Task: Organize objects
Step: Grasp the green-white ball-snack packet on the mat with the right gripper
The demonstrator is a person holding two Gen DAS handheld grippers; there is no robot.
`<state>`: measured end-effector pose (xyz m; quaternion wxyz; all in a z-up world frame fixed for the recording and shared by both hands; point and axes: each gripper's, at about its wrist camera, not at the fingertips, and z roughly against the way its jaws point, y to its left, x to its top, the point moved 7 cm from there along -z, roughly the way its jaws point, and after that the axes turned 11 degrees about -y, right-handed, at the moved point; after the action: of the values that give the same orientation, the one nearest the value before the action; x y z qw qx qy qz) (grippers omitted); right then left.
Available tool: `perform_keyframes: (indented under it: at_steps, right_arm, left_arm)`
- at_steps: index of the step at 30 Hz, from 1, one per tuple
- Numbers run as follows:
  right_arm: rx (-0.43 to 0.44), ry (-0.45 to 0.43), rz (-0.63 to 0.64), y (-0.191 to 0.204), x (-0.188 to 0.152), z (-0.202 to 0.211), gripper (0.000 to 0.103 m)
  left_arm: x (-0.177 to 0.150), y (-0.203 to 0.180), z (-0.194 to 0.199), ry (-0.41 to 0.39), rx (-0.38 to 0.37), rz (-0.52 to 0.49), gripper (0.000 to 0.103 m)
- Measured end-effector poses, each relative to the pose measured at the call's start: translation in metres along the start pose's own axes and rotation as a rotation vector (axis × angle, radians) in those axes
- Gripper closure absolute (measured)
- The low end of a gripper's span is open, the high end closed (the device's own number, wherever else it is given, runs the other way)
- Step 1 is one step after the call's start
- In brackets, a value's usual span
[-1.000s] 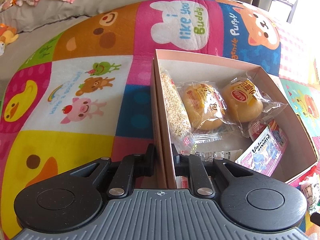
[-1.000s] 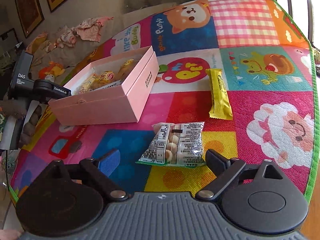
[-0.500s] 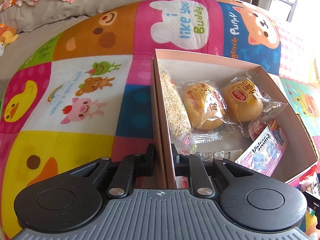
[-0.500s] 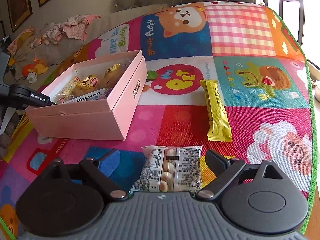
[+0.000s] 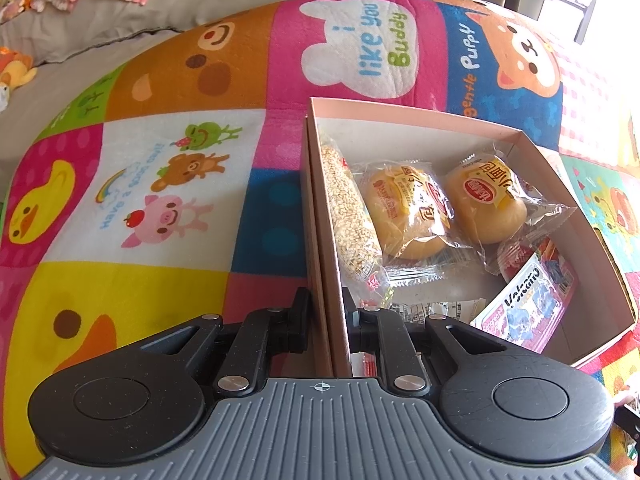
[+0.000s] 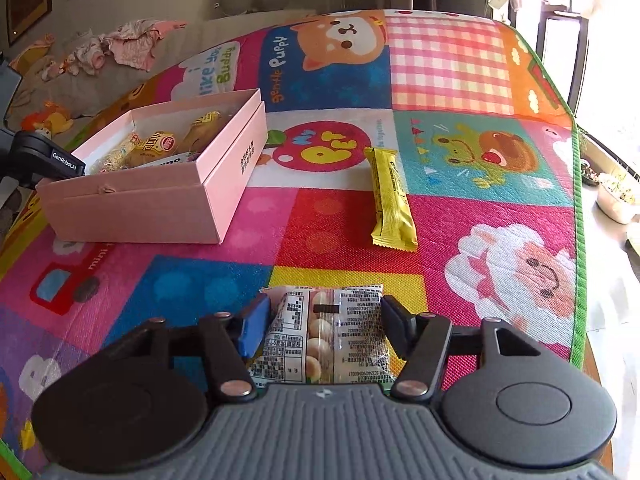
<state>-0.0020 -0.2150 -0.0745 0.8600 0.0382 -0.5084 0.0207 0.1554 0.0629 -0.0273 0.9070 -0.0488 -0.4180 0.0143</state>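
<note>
- Snack packet [image 6: 324, 340] is sat right between the right gripper [image 6: 322, 330] fingers on the play mat [image 6: 460, 208], hugged but maybe not squeezed, can't really be told.
- Pink box [image 5: 432, 120] wall is clamped by the left gripper [image 5: 325, 322].
- Yellow bar [image 6: 390, 200] is left lying well ahead.

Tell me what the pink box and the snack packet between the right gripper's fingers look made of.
Pink box: probably matte paperboard, with crisp folded edges and no shine. Snack packet: thin glossy plastic film, wrinkled, with a clear window showing round pieces inside.
</note>
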Motion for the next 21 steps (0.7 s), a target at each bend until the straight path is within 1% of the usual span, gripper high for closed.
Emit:
perform_keyframes:
  at_steps: [6, 8, 12, 17, 21]
  right_arm:
    - [0.033, 0.007, 0.001, 0.009, -0.004, 0.008, 0.041]
    - [0.032, 0.006, 0.0, 0.01, -0.003, 0.007, 0.036]
    - [0.019, 0.004, 0.002, 0.009, -0.001, 0.0, 0.03]
    - [0.011, 0.001, -0.003, 0.01, 0.003, -0.008, 0.03]
    - [0.017, -0.006, 0.024, 0.016, 0.003, -0.008, 0.03]
  left_arm:
    - [0.0, 0.0, 0.0, 0.0, -0.001, 0.002, 0.087]
    - [0.0, 0.001, 0.0, 0.0, -0.004, 0.005, 0.087]
    - [0.0, 0.001, 0.0, -0.001, -0.004, 0.005, 0.087]
    - [0.0, 0.002, 0.0, -0.002, -0.003, 0.005, 0.087]
    - [0.0, 0.002, 0.0, -0.002, -0.003, 0.006, 0.087]
